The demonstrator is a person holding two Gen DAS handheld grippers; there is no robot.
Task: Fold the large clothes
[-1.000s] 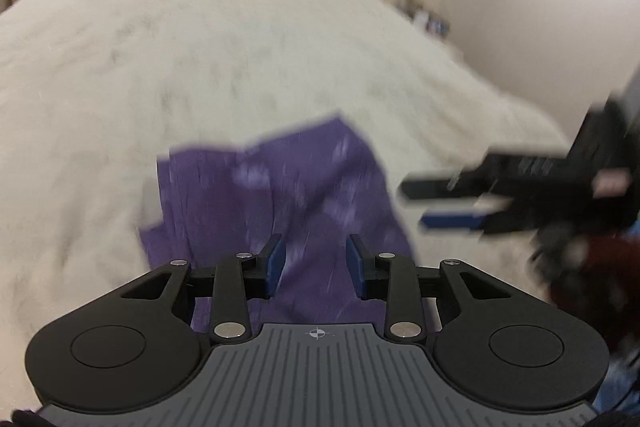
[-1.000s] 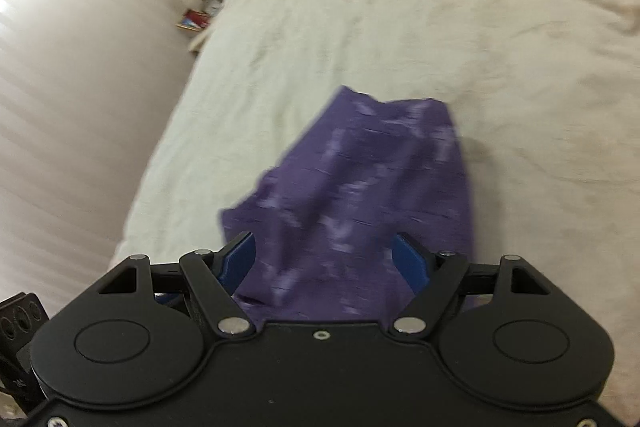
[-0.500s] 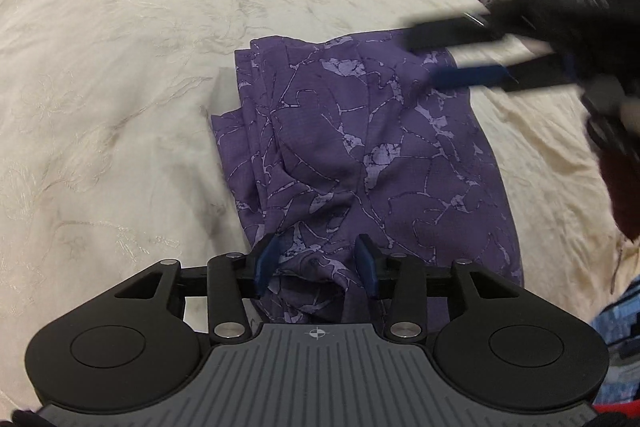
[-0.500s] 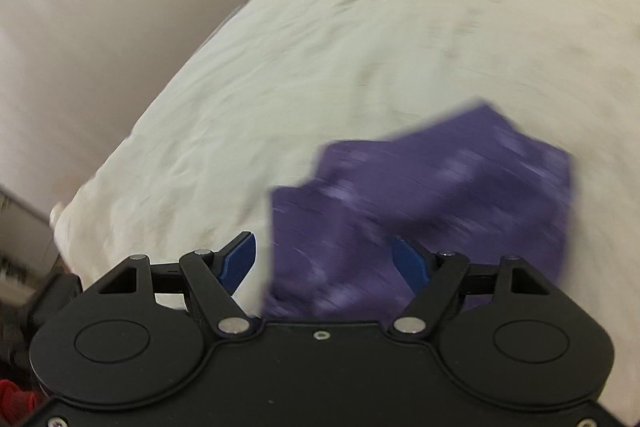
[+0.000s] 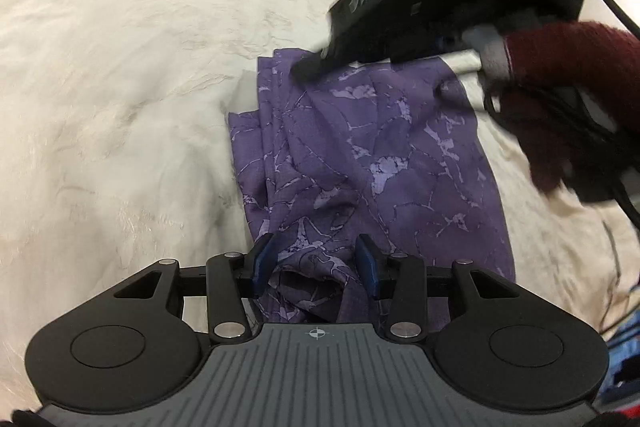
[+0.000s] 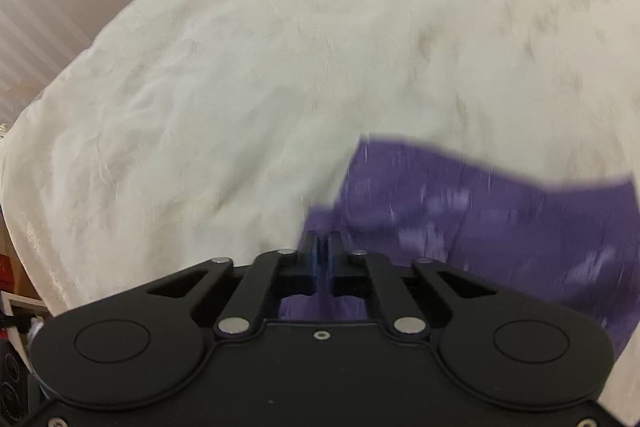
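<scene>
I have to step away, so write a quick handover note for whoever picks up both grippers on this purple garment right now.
Left gripper: open, straddling the bunched near edge of the purple garment, not pinching it.
Right gripper: jaws together at the garment's far corner; whether cloth is pinched cannot be told.
Garment: lies on the cream bedspread, already folded into a rough rectangle, layers stacked along one side.
Left to do: tidy the rumpled near edge and finish the fold.

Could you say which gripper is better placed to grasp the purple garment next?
Likely left: left gripper straddles the purple patterned garment, bunched between its open jaws; right gripper is shut.
</scene>
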